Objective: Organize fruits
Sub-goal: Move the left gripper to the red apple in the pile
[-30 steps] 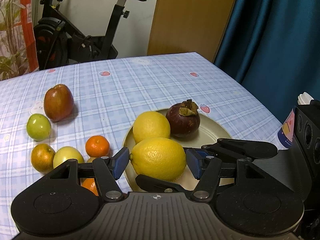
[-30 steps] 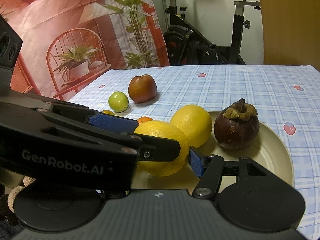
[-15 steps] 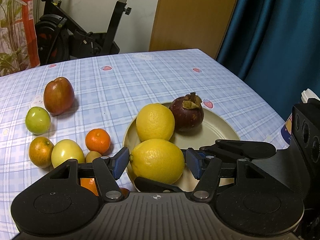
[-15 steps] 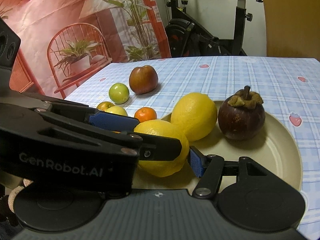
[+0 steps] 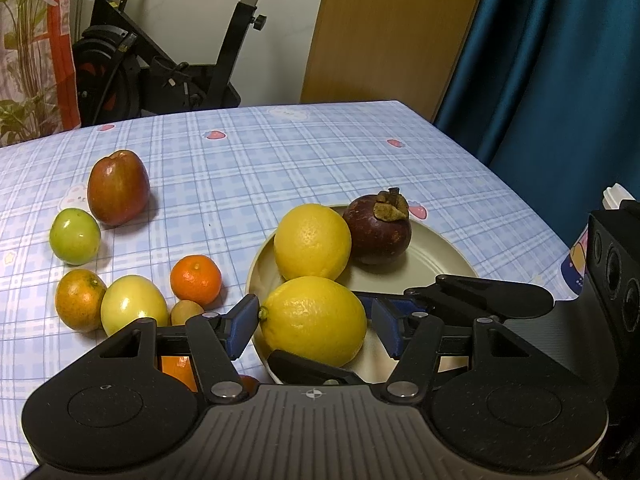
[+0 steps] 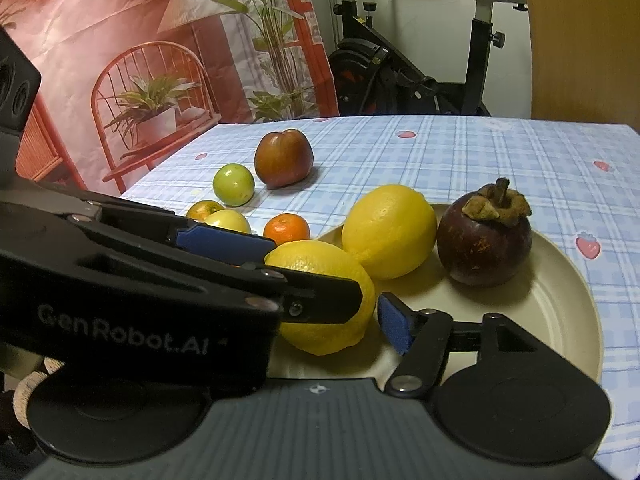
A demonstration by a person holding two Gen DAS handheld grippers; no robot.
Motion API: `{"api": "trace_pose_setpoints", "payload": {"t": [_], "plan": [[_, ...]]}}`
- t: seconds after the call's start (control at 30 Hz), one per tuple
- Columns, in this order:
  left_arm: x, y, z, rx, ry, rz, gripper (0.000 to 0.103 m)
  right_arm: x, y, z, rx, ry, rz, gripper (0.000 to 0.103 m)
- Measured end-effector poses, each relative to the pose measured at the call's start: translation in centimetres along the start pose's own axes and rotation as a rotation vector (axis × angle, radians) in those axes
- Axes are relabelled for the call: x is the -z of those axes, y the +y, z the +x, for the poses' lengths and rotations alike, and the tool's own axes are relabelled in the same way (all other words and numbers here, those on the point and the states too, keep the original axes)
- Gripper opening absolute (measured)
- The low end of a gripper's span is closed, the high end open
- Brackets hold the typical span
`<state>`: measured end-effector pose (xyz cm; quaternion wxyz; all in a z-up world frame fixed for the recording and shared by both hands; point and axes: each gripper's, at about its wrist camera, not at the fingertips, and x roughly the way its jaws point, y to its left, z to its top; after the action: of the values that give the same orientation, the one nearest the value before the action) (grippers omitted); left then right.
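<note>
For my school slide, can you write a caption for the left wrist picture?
Two lemons and a mangosteen share a plate; the left gripper frames the nearer lemon.
</note>
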<state>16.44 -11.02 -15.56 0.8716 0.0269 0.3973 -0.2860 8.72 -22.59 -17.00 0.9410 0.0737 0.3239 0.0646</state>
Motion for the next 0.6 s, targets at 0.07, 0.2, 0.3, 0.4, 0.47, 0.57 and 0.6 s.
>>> {"api": "trace_pose_setpoints", "payload": {"t": [0.07,0.2,0.3,0.4,0.47,0.57,0.6], "plan": [[-0.1,0.0,-0.4,0.003,-0.013,0.001,0.065,0.0,0.0,-0.1,0.008,-0.007,-0.003,0.071],[-0.3,0.2,-1.8,0.025,-0.052,-0.005,0.065,-0.2,0.0,-0.6,0.015,-0.022,-0.007,0.074],[-0.6,0.7,-3.1,0.025,-0.079,-0.012,0.065,-0.2,0.2,-0.9,0.02,-0.032,-0.014,0.074],[-0.7,1.8,-4.4,0.002,-0.114,-0.042,0.065,-0.2,0.4,-1.0,0.019,-0.039,-0.018,0.075],[-0.7,2.9,-5.4,-0.016,-0.138,-0.078,0.065,-0.2,0.7,-1.3,0.021,-0.05,-0.025,0.075],[-0.4,4.7,-6.8,-0.064,-0.169,-0.127,0.064,-0.3,1.1,-1.8,0.022,-0.072,-0.034,0.075],[-0.1,5.4,-7.3,-0.087,-0.176,-0.145,0.064,-0.3,1.2,-2.0,0.024,-0.079,-0.037,0.075]]}}
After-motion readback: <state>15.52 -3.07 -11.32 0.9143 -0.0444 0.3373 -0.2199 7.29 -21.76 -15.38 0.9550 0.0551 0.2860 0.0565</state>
